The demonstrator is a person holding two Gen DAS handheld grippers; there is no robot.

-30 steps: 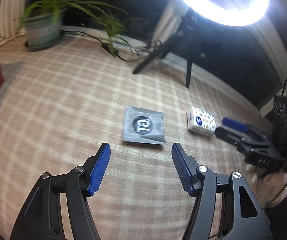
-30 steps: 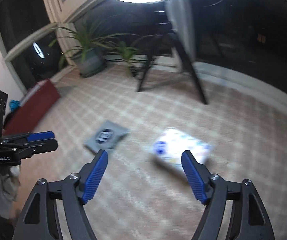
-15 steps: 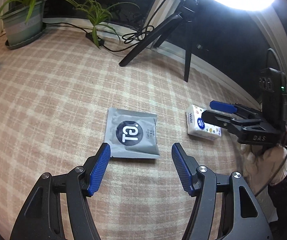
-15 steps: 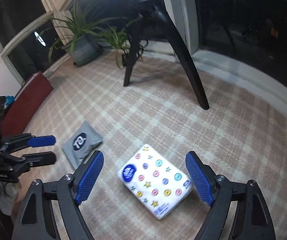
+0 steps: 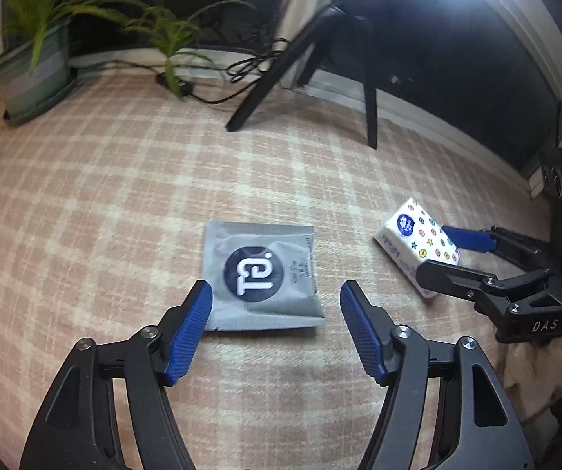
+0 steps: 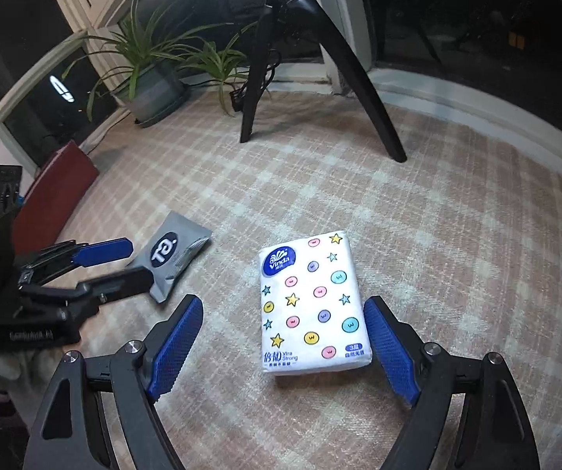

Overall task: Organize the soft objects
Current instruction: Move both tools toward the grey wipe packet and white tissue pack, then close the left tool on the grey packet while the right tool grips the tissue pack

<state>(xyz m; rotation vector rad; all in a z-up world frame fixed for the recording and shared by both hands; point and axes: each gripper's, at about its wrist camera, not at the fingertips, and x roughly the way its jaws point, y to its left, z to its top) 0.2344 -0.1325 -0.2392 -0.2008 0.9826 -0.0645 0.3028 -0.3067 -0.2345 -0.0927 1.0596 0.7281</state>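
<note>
My left gripper (image 5: 276, 329) gapes wide at lower centre, grey pouch (image 5: 259, 276) between its tips; right gripper (image 6: 283, 342) spread around tissue pack (image 6: 312, 301), centre frame.

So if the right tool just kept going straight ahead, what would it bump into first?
Probably the tissue pack: it lies between the open right tool's fingers, just ahead on the rug. Depth is hard to judge.

Grey pouch (image 5: 260, 274), white dotted-and-starred tissue pack (image 6: 314, 301), pink plaid rug (image 6: 457, 235), blue fingers (image 6: 177, 342).

Glossy plastic tissue pack (image 6: 312, 305), woven rug (image 6: 457, 235)
</note>
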